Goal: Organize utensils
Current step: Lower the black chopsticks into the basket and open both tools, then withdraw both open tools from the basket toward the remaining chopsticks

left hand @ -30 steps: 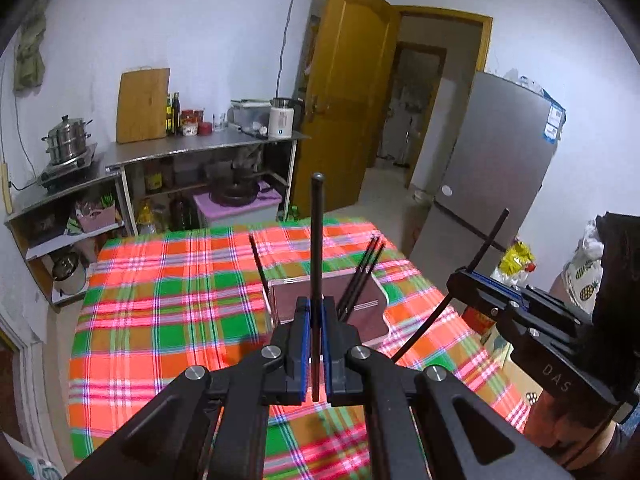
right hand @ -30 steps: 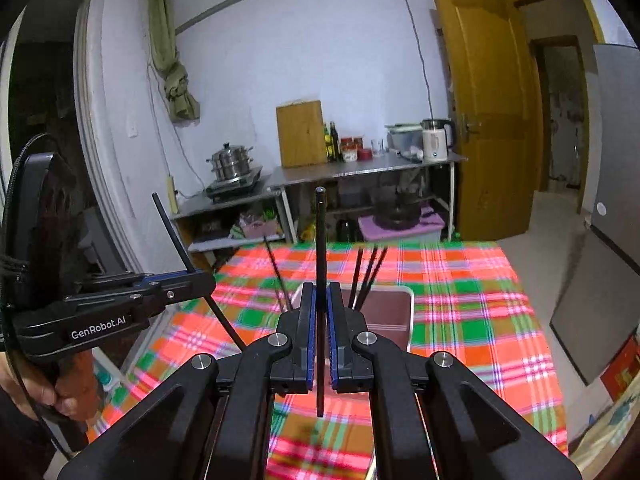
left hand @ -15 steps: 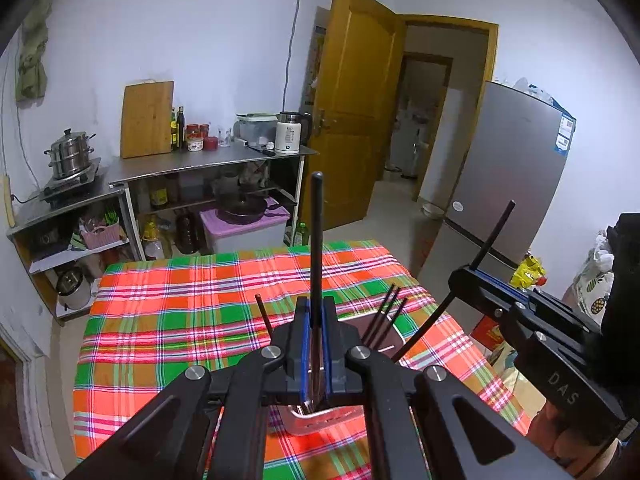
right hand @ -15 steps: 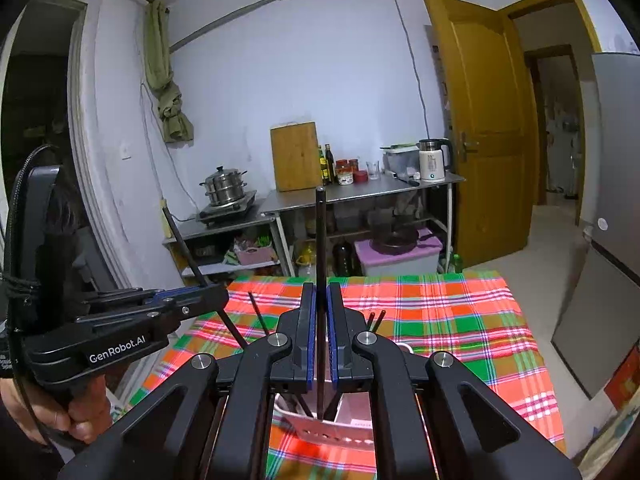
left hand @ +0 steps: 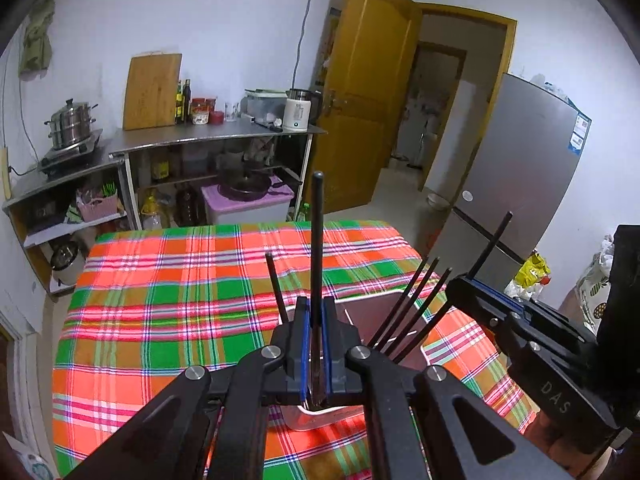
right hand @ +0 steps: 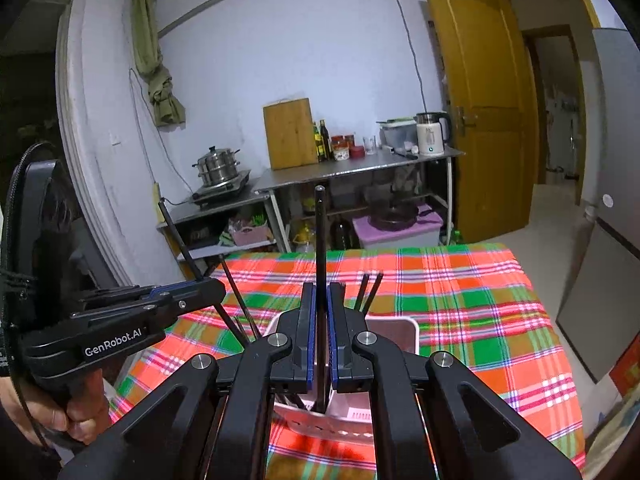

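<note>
I am looking along two handheld grippers held over a table [left hand: 160, 308] covered in a bright red, green and orange checked cloth. My left gripper [left hand: 316, 344] has its blue-lined fingers [left hand: 304, 344] pressed close around a single black chopstick [left hand: 317, 248], which stands nearly upright between them, its lower end dipping toward a holder below. My right gripper [right hand: 319, 336] mirrors this: its fingers [right hand: 307, 336] sit narrowly on either side of another black chopstick [right hand: 320, 248], also upright, though a thin gap shows on each side and I cannot tell if the grip is firm. Directly beneath both grippers sits a white, square-mouthed holder [right hand: 414, 332] with a dark pink inside, resting on the cloth toward the near right part of the table. Several more black chopsticks [left hand: 412, 304] lean out of it at angles, fanning toward its right rim in the left view. In the left view the right gripper [left hand: 472, 284] enters from the right edge, its chopstick slanting up. In the right view the left gripper [right hand: 212, 292] enters from the left edge, and a hand [right hand: 60, 412] is wrapped around its handle. Beyond the far edge of the table stand steel shelves [left hand: 208, 140] holding a stacked steamer pot [left hand: 72, 124], a wooden cutting board [left hand: 152, 92], bottles and a white kettle [left hand: 298, 114]. A yellow wooden door [left hand: 368, 92] stands open, and a grey fridge [left hand: 520, 176] stands off the table's right edge.
</note>
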